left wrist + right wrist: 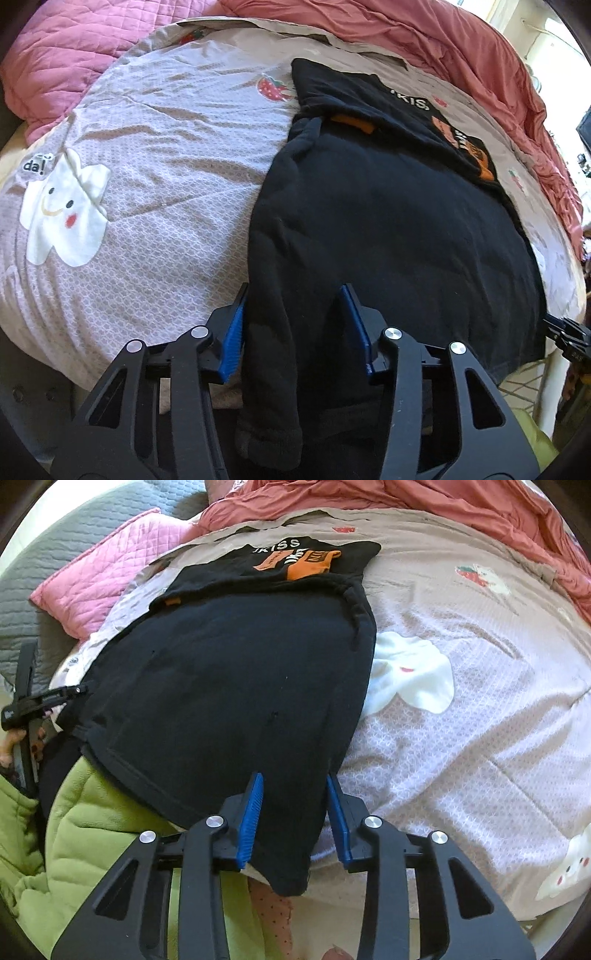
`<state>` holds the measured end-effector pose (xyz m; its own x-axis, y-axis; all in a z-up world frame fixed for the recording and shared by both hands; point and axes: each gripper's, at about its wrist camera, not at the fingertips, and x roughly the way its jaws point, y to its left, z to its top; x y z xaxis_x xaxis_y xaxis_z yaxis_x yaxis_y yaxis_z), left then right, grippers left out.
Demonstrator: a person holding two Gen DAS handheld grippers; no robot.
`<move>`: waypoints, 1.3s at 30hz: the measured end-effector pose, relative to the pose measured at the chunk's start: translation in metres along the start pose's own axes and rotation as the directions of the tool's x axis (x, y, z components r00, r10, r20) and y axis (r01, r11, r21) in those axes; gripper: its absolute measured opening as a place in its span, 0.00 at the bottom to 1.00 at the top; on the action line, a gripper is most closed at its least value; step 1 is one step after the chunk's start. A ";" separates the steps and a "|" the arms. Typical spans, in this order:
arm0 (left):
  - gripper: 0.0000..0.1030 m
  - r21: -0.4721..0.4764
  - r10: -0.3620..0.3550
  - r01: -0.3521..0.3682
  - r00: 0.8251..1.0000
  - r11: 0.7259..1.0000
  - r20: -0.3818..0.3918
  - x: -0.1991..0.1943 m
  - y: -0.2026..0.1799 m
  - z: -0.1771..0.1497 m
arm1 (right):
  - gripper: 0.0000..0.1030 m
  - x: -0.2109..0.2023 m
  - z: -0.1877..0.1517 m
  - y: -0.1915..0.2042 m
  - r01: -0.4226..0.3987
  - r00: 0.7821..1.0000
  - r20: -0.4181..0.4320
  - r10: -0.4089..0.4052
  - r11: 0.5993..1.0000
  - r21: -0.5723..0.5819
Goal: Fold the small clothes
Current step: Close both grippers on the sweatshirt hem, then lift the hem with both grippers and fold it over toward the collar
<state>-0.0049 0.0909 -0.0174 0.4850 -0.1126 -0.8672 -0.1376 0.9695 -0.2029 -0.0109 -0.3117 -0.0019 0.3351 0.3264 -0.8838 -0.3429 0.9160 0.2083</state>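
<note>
A black sweatshirt (388,229) lies spread back-up on the bed, with its near edge hanging over the bed's front. It also shows in the right wrist view (229,672). Beyond it lies a folded black garment with an orange print (458,144), also seen in the right wrist view (295,561). My left gripper (295,295) is open, its blue pads on either side of the sweatshirt's near left edge and hanging sleeve. My right gripper (295,782) is open, its pads astride the sweatshirt's near right corner.
The bed has a lilac patterned quilt (166,166) with a white star patch (62,214) and strawberries. Pink quilted bedding (66,55) and red bedding (480,48) lie at the back. A green fleece (92,812) lies below the bed's front edge.
</note>
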 end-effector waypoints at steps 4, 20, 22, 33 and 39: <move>0.39 -0.017 -0.015 0.015 1.000 1.000 -0.009 0.001 0.003 -0.001 | 0.33 0.007 -0.002 -0.011 -0.042 0.999 0.003 0.042 0.997 0.066; 0.21 -0.030 -0.026 0.026 1.000 0.999 0.000 0.001 0.000 -0.002 | 0.26 0.011 0.002 -0.015 -0.194 0.981 0.036 0.191 0.975 0.109; 0.22 -0.036 -0.024 0.024 1.000 0.999 -0.005 0.003 0.000 -0.001 | 0.28 0.011 0.002 -0.013 -0.193 0.981 0.039 0.190 0.976 0.098; 0.04 -0.016 -0.067 0.069 0.993 0.998 0.097 -0.018 -0.023 0.006 | 0.09 -0.022 0.032 -0.014 -0.297 0.940 0.186 0.286 0.954 0.037; 0.04 -0.091 -0.133 0.150 0.976 0.985 0.170 -0.035 -0.009 0.036 | 0.09 -0.030 0.072 -0.023 -0.293 0.922 0.269 0.280 0.956 0.008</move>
<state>0.0103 0.0935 0.0311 0.6388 -0.2017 -0.7425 -0.1412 0.9179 -0.3709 0.0508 -0.3259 0.0498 0.4491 0.6199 -0.6435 -0.4187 0.7822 0.4614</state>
